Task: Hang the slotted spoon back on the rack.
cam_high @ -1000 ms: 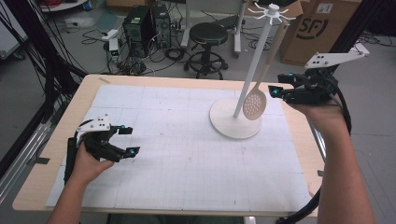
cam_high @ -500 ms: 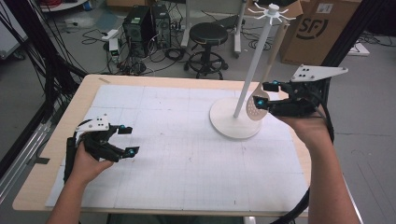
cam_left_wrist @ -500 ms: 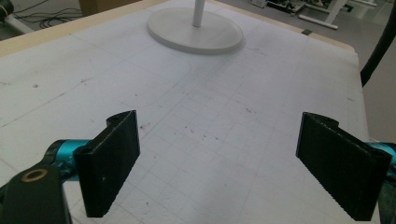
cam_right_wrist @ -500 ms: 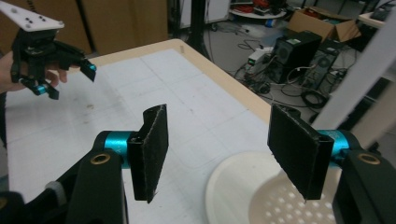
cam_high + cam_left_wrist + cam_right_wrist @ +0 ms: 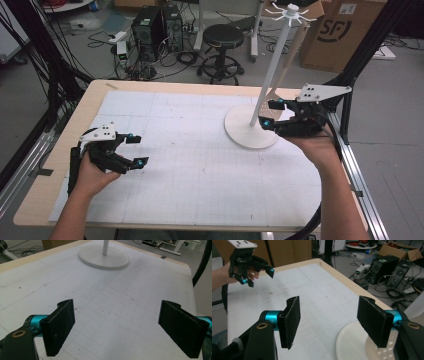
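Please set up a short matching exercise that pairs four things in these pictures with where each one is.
Things:
1. slotted spatula
2. white stand
3. left gripper
4. black stool

Places:
A. on the floor beyond the far edge of the table
B. hanging from the top of the stand, its head beside the right gripper
C. above the near left part of the mat, jaws open and empty
D. standing on the far right part of the mat

Pairs: 1-B, 2-D, 3-C, 4-A
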`<state>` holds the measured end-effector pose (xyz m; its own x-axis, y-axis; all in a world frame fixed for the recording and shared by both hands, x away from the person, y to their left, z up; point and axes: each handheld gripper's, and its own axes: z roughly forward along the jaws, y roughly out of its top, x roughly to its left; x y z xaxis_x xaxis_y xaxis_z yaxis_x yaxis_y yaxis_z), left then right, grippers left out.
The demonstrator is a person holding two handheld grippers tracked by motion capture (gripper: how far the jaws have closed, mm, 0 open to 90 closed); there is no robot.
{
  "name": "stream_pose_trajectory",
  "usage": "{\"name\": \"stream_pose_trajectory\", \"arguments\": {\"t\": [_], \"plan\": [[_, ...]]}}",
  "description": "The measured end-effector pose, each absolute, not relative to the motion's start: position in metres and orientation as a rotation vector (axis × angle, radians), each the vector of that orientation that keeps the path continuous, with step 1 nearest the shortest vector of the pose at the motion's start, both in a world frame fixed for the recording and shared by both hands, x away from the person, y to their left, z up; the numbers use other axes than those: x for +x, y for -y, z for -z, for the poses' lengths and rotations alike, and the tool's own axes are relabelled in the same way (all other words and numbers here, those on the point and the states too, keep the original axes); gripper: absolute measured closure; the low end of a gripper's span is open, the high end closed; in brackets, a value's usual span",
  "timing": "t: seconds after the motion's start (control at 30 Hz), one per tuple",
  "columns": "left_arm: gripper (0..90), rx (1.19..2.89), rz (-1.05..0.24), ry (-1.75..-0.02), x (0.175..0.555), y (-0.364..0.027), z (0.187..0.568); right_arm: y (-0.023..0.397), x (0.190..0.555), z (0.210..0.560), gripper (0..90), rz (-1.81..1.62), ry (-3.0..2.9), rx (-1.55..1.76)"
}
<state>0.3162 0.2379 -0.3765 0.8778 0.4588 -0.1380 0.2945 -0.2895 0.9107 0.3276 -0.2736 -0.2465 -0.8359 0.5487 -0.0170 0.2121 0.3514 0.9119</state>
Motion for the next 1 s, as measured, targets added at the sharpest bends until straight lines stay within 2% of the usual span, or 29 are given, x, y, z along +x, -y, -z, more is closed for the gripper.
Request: {"name": "stream_pose_trajectory", "arguments": {"t": [0.57, 1.0], "plan": [[14.4, 1.883, -0.171, -0.534, 0.314, -0.242, 0.374, 0.267, 0.318, 0.305, 30.2, -1.518, -2.386, 0.684], [14.1, 1.887, -0.167, -0.528, 0.314, -0.241, 0.375, 0.257, 0.310, 0.346, 22.9, -1.523, -2.439, 0.691]]}}
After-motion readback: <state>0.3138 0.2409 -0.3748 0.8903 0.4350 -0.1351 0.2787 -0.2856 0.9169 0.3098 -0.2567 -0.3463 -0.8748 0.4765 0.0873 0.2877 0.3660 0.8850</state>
